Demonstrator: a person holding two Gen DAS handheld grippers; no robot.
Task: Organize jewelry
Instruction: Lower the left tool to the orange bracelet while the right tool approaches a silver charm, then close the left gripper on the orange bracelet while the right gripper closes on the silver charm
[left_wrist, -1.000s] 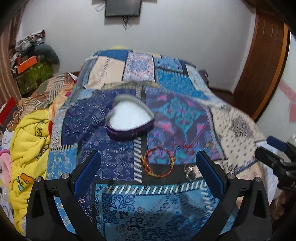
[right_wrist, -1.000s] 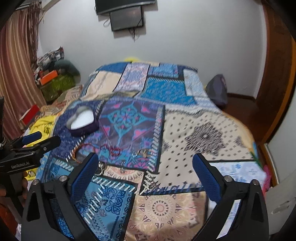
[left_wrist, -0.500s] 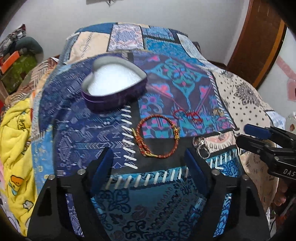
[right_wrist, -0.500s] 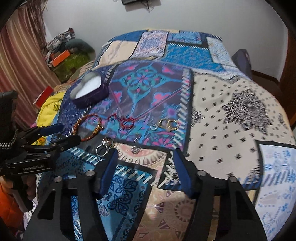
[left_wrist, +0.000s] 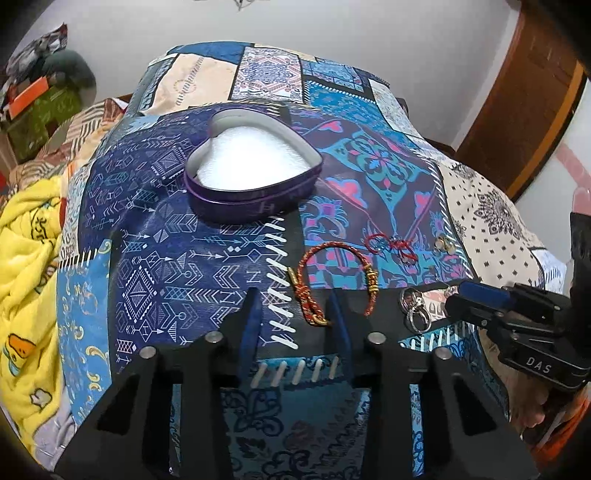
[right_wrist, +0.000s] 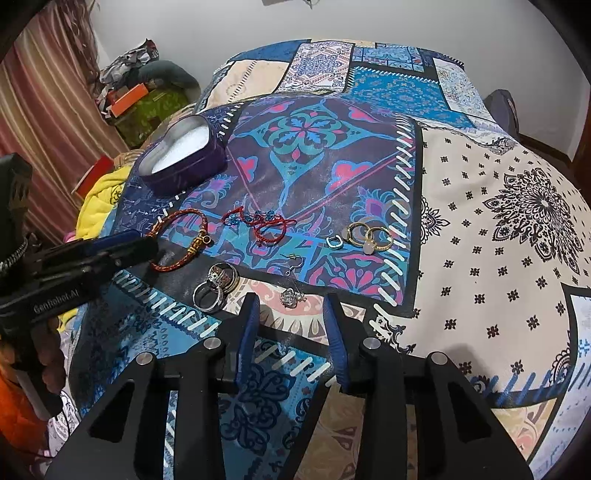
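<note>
Braided red-and-gold cord bracelet (left_wrist: 334, 282) lies on the patchwork quilt (left_wrist: 177, 266), its near loop between the left gripper's (left_wrist: 293, 314) parted blue pads. At eleven o'clock sits a purple heart-shaped tin (left_wrist: 255, 173); the right gripper (right_wrist: 291, 317), fingers apart, frames a small silver charm (right_wrist: 291, 296).

A patchwork bedspread (right_wrist: 480, 229) covers the bed. Far behind stands a white wall (right_wrist: 229, 29), striped curtains (right_wrist: 48, 110) at left, a brown wooden door (left_wrist: 524, 96) at right.
</note>
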